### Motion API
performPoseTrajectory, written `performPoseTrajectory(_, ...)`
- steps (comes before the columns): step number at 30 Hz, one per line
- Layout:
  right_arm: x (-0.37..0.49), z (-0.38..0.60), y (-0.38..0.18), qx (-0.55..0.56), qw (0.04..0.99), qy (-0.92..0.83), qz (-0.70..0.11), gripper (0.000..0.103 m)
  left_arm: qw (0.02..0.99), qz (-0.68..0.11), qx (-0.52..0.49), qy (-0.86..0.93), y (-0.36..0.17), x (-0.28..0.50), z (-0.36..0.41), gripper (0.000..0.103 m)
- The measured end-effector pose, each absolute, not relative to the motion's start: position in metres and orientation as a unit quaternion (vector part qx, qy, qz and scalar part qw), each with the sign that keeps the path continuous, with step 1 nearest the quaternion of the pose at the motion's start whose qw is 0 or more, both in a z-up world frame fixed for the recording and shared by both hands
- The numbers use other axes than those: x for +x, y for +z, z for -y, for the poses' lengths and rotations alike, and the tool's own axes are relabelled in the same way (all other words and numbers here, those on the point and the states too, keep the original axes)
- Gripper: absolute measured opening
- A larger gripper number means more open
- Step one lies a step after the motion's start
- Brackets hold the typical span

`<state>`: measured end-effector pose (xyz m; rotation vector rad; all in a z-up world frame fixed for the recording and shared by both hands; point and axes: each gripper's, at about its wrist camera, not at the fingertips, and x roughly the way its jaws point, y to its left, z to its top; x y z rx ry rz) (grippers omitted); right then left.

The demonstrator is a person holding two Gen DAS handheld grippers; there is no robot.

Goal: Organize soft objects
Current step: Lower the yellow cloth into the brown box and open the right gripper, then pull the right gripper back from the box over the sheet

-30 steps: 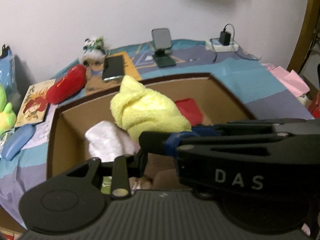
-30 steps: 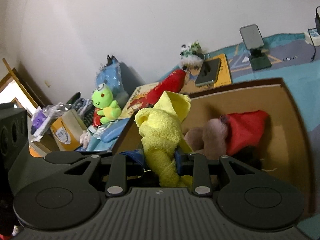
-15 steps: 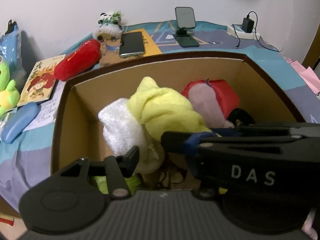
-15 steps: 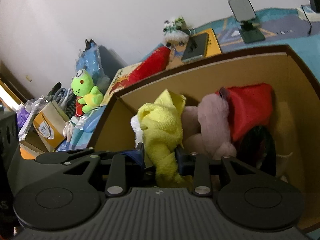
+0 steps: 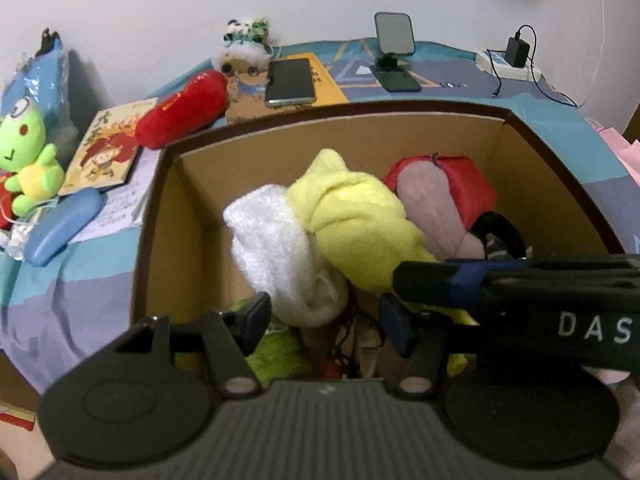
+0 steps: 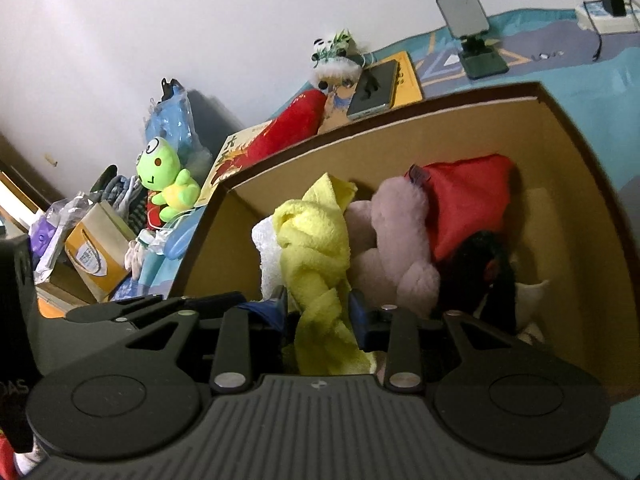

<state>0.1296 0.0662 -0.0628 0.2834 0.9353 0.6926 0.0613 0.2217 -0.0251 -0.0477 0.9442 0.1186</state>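
Observation:
A yellow towel [image 5: 356, 220] lies inside the cardboard box [image 5: 160, 208], between a white fluffy cloth [image 5: 272, 248] and a pink plush [image 5: 436, 208] with a red cloth [image 5: 468, 184]. My right gripper [image 6: 320, 312] is shut on the towel's [image 6: 316, 240] lower end, low inside the box [image 6: 560, 128]. My left gripper [image 5: 324, 316] is open over the box's near side, the white cloth between its fingers; the right gripper's body crosses its view on the right. A red plush [image 5: 180, 116] and a green frog plush [image 5: 24, 156] lie outside.
On the bedspread behind the box are a phone [image 5: 290, 82], a phone stand [image 5: 394, 56], a charger [image 5: 516, 56], a picture book [image 5: 104, 148] and a blue case [image 5: 60, 228]. Packets and a small carton [image 6: 92, 252] crowd the left.
Both grippers have tipped down over the box. The right gripper has lowered the yellow towel from above the rim down among the other soft things; it still grips the towel.

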Motion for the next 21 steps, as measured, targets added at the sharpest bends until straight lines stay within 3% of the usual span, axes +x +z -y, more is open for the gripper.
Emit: performPoseTrajectory(21,0.099,-0.006,-0.032,0.102,0.842,0.342,-0.403,0.017,0.900,-0.421,-0.031,0.107,0.018,0.013,-0.164,0.068)
